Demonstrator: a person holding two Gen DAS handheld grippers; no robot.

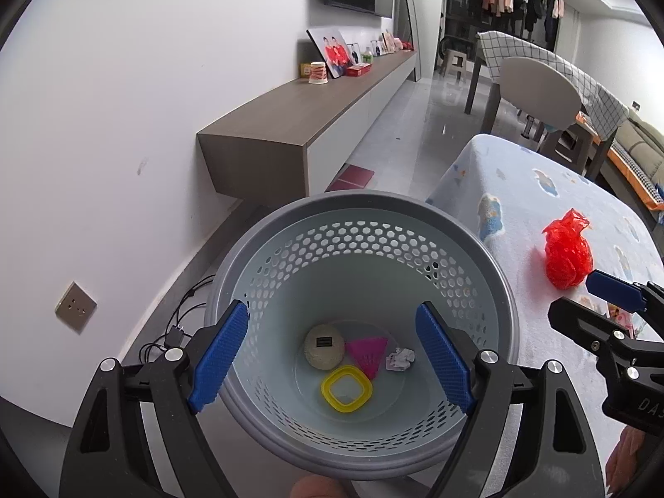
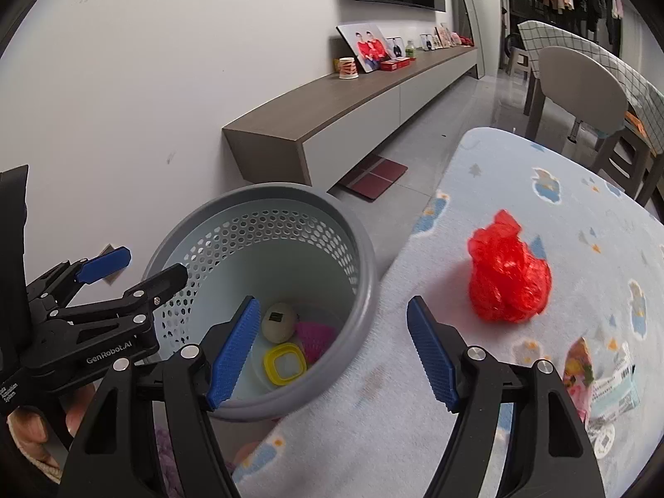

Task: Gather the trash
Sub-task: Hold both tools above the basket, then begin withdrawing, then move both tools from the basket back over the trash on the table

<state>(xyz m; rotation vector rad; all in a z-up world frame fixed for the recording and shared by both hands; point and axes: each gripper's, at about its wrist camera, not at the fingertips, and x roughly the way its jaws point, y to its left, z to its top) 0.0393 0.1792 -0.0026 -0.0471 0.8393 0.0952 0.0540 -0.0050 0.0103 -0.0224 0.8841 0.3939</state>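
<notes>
A grey perforated trash basket (image 1: 361,207) stands on the floor beside the table; it also shows in the right wrist view (image 2: 365,249). Inside lie a beige ball (image 1: 323,346), a pink piece (image 1: 367,352), a yellow square ring (image 1: 346,388) and a crumpled paper (image 1: 400,359). A crumpled red plastic bag (image 1: 566,251) (image 2: 508,276) sits on the blue blanket-covered table (image 2: 539,207). My left gripper (image 1: 332,357) (image 2: 137,267) is open and empty above the basket. My right gripper (image 2: 332,357) (image 1: 581,294) is open and empty over the table edge, short of the red bag.
Printed wrappers (image 2: 601,382) lie on the table at the right. A low wooden TV cabinet (image 1: 307,112) runs along the white wall. Cables (image 1: 178,328) lie on the floor by a wall socket (image 1: 75,306). Chairs and a dining table (image 1: 539,79) stand behind.
</notes>
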